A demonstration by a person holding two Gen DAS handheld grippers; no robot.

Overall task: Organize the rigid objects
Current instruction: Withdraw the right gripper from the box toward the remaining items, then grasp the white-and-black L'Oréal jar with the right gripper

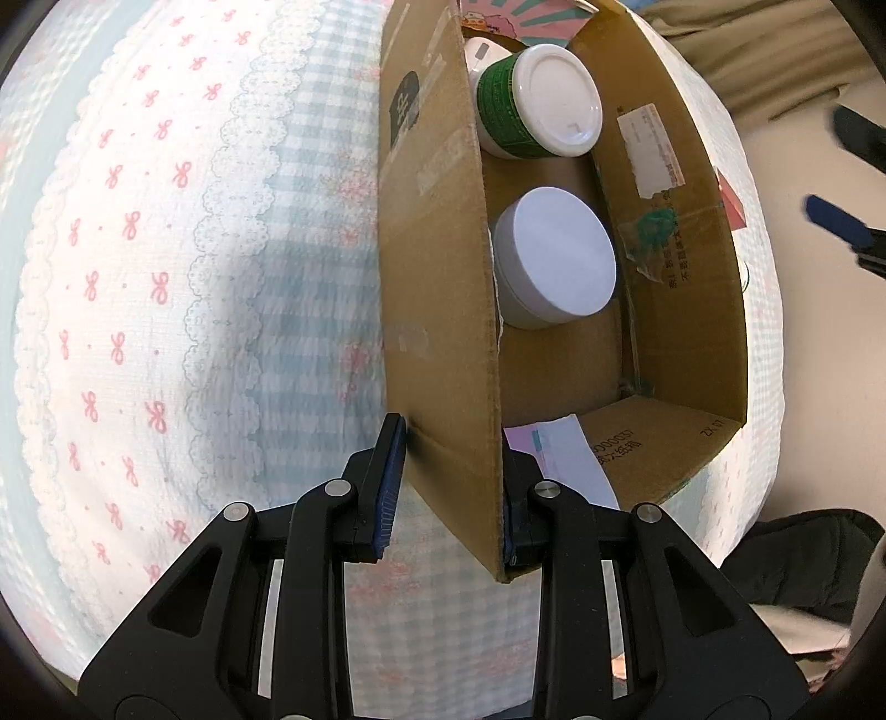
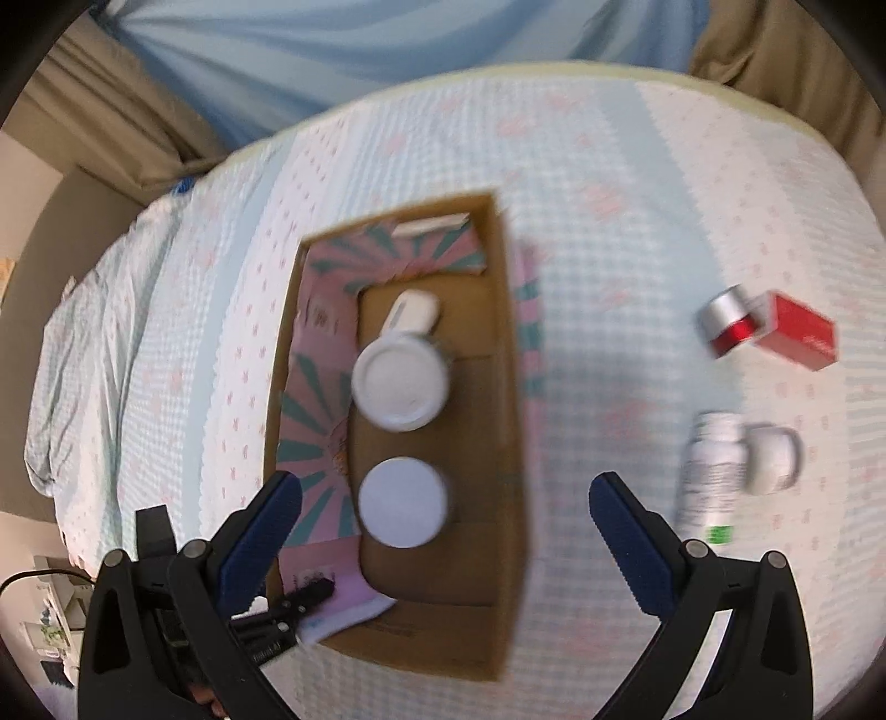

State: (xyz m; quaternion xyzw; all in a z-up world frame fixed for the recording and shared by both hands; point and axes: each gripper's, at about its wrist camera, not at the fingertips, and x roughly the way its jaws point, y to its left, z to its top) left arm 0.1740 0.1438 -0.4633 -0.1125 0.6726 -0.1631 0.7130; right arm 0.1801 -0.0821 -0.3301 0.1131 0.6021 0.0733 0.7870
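A: What sat nearest the lens?

B: The left gripper (image 1: 451, 487), its ribbed blue pads clamped tight on the near wall of the cardboard box (image 1: 437, 332), one pad outside, one inside.

A: And in the box?

B: A squat round jar with a flat pale lid (image 1: 554, 257), beyond it a green-labelled tub with a glossy white lid (image 1: 554, 99), and a small white bottle (image 2: 412, 313) lying past that. Pink-and-teal printed flaps lined the box.

A: The other gripper?

B: The right gripper (image 2: 446, 498) hung above the box, jaws spread wide, holding nothing.

A: Outside it?

B: On the crinkled gingham bedspread (image 2: 637, 232) with pink bows: a red carton (image 2: 797, 332), a red jar (image 2: 728, 321), a white bottle (image 2: 711, 471), a white pot (image 2: 772, 459). Blue drapery (image 2: 343, 50) hung behind the bed
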